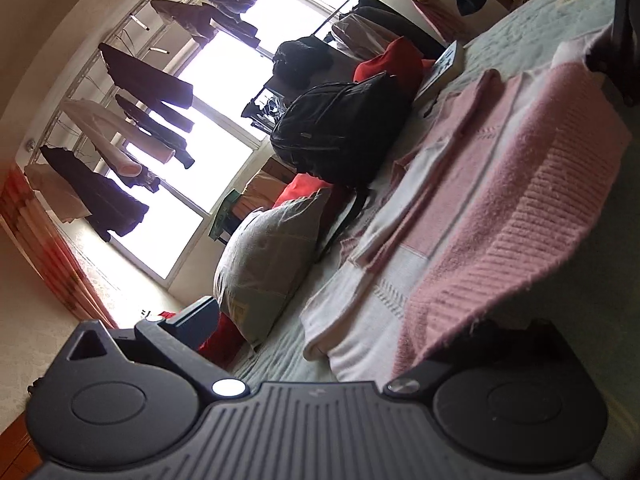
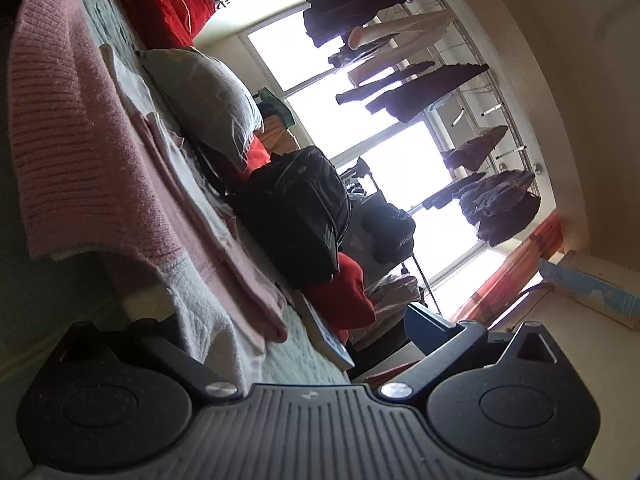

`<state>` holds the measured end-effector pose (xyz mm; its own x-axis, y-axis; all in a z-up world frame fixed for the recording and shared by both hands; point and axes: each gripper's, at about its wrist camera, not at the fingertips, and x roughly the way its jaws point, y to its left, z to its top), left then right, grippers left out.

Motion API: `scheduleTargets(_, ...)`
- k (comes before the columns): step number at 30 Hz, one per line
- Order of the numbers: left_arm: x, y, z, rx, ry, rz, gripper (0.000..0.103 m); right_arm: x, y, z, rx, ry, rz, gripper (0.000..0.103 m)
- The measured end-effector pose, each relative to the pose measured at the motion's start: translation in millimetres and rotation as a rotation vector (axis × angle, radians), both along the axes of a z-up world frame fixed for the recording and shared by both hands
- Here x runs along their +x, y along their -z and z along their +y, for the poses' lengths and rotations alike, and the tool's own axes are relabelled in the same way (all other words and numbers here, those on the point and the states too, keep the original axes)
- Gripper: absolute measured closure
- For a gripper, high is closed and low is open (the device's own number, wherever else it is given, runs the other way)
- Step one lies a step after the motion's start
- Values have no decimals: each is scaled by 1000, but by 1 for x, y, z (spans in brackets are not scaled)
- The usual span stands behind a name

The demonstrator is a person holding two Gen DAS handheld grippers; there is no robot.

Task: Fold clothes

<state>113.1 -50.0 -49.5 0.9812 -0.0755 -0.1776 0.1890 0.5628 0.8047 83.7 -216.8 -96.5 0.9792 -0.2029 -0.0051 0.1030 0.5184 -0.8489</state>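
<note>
A pink and white knit sweater (image 1: 460, 184) lies on the pale green bed quilt (image 1: 520, 36), with a sleeve folded across its body. Its ribbed pink hem (image 1: 532, 224) is raised off the quilt. My left gripper (image 1: 356, 320) is open wide; the hem lies draped over its right finger, which is mostly hidden, and its left finger (image 1: 196, 316) is bare. In the right wrist view the same sweater (image 2: 80, 128) hangs over the left finger of my right gripper (image 2: 280, 322), also open wide, with the other finger (image 2: 428, 320) free. A dark gripper body (image 1: 624, 32) shows at the hem's far corner.
Beyond the sweater on the bed are a black backpack (image 1: 340, 132), a grey pillow (image 1: 272, 260), red cushions (image 2: 176, 0) and a book (image 1: 440, 68). Dark clothes (image 1: 152, 84) hang on a rack in front of a bright window. Orange curtains (image 2: 516, 272) frame it.
</note>
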Motion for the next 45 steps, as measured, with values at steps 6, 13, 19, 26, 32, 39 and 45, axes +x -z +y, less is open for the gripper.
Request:
scheduleTargets(6, 27, -8, -1, 4, -4, -5, 0, 25, -14, 0, -20, -13, -20, 0)
scheduleTargets(13, 63, -13, -2, -6, -14, -6, 0, 61, -23, 0, -24, -14, -30, 0)
scheduleTargets(19, 94, -17, -5, -12, -23, -8, 0, 99, -29, 0, -26, -13, -40, 0)
scheduleTargets(26, 132, -15, -10, -5, -27, -14, 0, 145, -30, -2, -41, -16, -46, 0)
scheduleTargets(32, 164, -10, -14, 2, -33, -16, 0, 179, -29, -2, -43, -13, -49, 0)
scheduleTargets(39, 194, -3, -15, -2, -38, -13, 0, 211, -25, -3, -40, -11, -48, 0)
scheduleTargets(45, 219, 2, -15, -12, -44, 3, 0, 235, -19, -3, -43, -11, -29, 0)
